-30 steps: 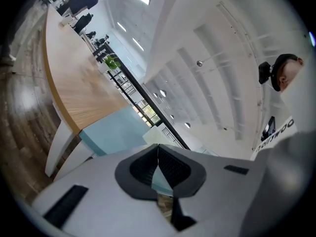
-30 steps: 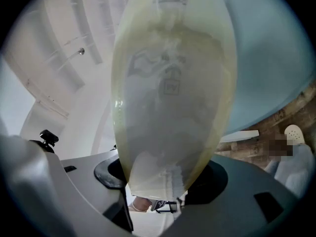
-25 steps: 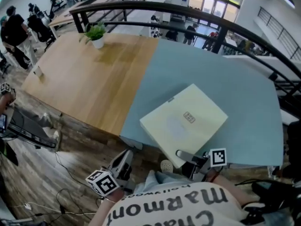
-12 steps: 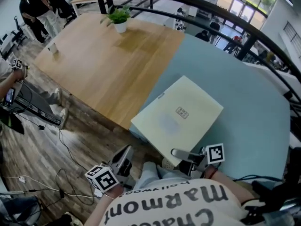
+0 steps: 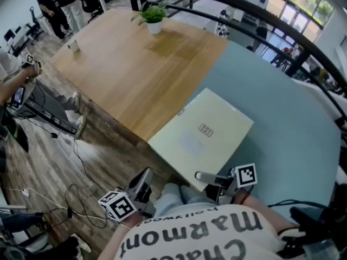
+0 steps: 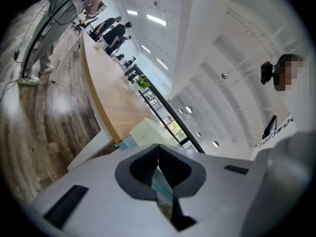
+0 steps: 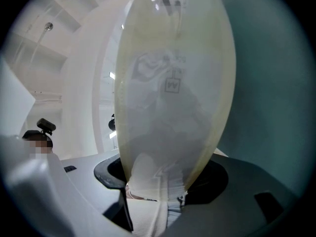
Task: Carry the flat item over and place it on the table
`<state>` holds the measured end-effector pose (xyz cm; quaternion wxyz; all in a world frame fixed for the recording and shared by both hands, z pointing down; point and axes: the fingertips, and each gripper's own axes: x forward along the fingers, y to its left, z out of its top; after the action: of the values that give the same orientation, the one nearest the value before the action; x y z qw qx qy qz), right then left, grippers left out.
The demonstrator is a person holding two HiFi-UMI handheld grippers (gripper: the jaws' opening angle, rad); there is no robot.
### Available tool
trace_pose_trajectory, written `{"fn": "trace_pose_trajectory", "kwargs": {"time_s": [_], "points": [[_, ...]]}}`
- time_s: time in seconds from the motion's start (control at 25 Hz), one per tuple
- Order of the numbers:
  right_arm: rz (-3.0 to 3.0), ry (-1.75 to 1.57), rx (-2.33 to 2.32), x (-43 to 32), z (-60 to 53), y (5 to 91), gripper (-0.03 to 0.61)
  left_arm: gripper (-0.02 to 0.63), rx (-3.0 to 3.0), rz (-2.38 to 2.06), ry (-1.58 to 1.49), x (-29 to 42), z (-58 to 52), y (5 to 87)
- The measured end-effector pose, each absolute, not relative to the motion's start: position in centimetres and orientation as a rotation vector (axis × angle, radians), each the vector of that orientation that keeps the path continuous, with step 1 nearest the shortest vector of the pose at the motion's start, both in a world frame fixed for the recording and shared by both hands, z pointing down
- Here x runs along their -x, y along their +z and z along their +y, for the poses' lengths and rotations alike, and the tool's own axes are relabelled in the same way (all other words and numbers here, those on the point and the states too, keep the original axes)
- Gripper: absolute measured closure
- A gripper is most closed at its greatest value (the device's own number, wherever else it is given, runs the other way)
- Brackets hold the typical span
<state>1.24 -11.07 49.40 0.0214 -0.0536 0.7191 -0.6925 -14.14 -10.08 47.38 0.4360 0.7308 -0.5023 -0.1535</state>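
- Table (image 5: 119, 75): half wood, half teal.
- Pale yellow flat item (image 5: 203, 134): over the table's teal half, one corner jutting past the table's near edge.
- Right gripper (image 5: 209, 177): at that near edge, clamped on the jutting corner.
- Left gripper (image 5: 142, 182): off the table's near edge, jaws pressed together, empty.
- Potted plant (image 5: 153, 16): at the table's far edge.

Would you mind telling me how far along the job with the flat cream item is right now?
Done: the flat cream item is over the blue-green half of the table. In hand: the right claw grips its near corner, which overhangs the table edge. Left: setting it fully on and letting go; I cannot tell whether it already rests there. The left claw is shut and empty.
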Motion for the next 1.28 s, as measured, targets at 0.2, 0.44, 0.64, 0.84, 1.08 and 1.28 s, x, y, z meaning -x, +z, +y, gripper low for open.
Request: {"fn": "trace_pose_trajectory", "kwargs": {"time_s": [0.2,0.44,0.64,0.84,1.08,1.28], "points": [[2.226,-2.165,0.151,-1.0,-11.2,49.4,0.278,0.609,-1.814,-1.260,-0.378,14.4,-10.3,47.3],[2.237,-2.187,0.117,-0.9,-10.9,49.7,0.276,0.609,-1.809,-1.277,-0.379,14.5,-10.3,47.1],[2.229,-2.209,0.121,-1.2,-11.3,49.7,0.276,0.609,-1.795,-1.286,-0.388,14.4,-10.4,47.2],[2.257,-2.233,0.116,-1.6,-11.8,50.0,0.276,0.609,-1.788,-1.285,-0.392,14.0,-11.1,47.3],[2.307,-2.274,0.151,-2.1,-11.9,51.0,0.276,0.609,-1.772,-1.285,-0.396,13.6,-11.1,47.5],[2.366,-2.283,0.178,-2.4,-12.4,51.5,0.276,0.609,-1.755,-1.290,-0.407,13.5,-11.7,47.7]]}}
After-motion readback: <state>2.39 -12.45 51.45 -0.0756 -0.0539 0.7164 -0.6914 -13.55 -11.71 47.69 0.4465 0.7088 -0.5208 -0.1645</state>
